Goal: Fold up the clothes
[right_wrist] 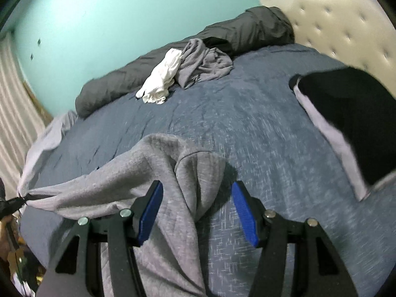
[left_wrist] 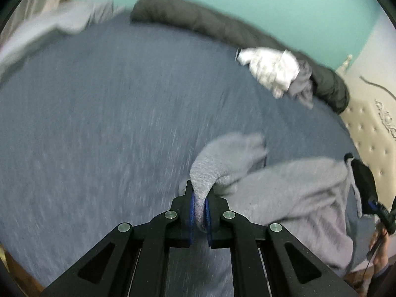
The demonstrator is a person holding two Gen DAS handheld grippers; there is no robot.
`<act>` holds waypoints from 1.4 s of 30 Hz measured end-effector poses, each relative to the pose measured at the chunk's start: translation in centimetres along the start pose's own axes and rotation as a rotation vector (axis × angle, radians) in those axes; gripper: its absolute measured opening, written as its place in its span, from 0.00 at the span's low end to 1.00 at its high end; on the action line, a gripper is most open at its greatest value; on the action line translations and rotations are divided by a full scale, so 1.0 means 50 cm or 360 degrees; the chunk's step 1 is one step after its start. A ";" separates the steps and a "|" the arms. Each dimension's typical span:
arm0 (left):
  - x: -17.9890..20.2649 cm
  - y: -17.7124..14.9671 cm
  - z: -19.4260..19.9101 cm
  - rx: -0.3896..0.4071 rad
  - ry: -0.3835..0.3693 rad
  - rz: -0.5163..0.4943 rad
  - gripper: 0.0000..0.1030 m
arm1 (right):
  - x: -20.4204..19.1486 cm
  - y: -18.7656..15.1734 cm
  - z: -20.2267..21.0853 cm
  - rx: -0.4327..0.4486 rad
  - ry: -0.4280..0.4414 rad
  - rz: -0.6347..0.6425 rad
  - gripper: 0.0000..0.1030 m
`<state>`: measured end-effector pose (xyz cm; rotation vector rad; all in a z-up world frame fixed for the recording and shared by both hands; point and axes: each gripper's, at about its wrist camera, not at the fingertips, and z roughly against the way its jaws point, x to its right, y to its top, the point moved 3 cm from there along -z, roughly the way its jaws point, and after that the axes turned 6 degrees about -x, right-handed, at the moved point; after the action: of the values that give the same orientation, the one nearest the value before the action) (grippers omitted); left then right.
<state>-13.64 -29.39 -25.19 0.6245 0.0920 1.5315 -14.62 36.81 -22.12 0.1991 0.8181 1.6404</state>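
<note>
A grey knit sweatshirt (right_wrist: 158, 173) lies stretched across the blue bed sheet (right_wrist: 247, 128). In the left wrist view my left gripper (left_wrist: 200, 195) is shut on the sweatshirt's ribbed cuff (left_wrist: 210, 170), and the rest of the garment (left_wrist: 297, 188) trails off to the right. In the right wrist view the left gripper (right_wrist: 21, 200) shows at the far left edge, pinching the pulled-out end. My right gripper (right_wrist: 197, 185) stands open over the garment. A fold of grey cloth runs between its blue pads (right_wrist: 151, 212) and lies against the left one, with a gap to the right one.
A rolled dark grey duvet (right_wrist: 235, 34) lies along the far edge by the teal wall. A white garment (right_wrist: 160, 79) and a crumpled grey one (right_wrist: 205, 64) sit in front of it. A black and light grey garment (right_wrist: 346, 113) lies to the right, near the tufted headboard (right_wrist: 334, 22).
</note>
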 end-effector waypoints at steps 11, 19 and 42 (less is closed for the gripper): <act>0.011 0.015 0.056 0.0240 -0.0170 0.0132 0.50 | -0.049 0.068 -0.072 -0.0208 0.0075 0.0093 0.59; 0.159 0.059 -0.114 -0.0050 -0.0356 -0.0107 0.51 | -0.076 0.132 -0.177 -0.0284 0.0107 0.0024 0.59; 0.324 -0.010 -0.300 -0.0342 -0.0382 -0.0394 0.50 | -0.139 0.035 -0.227 -0.0465 0.0143 0.0526 0.02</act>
<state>-18.60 -9.25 -32.78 0.5964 -0.1710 1.1996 -20.47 25.89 -27.30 0.0551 0.6243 2.0712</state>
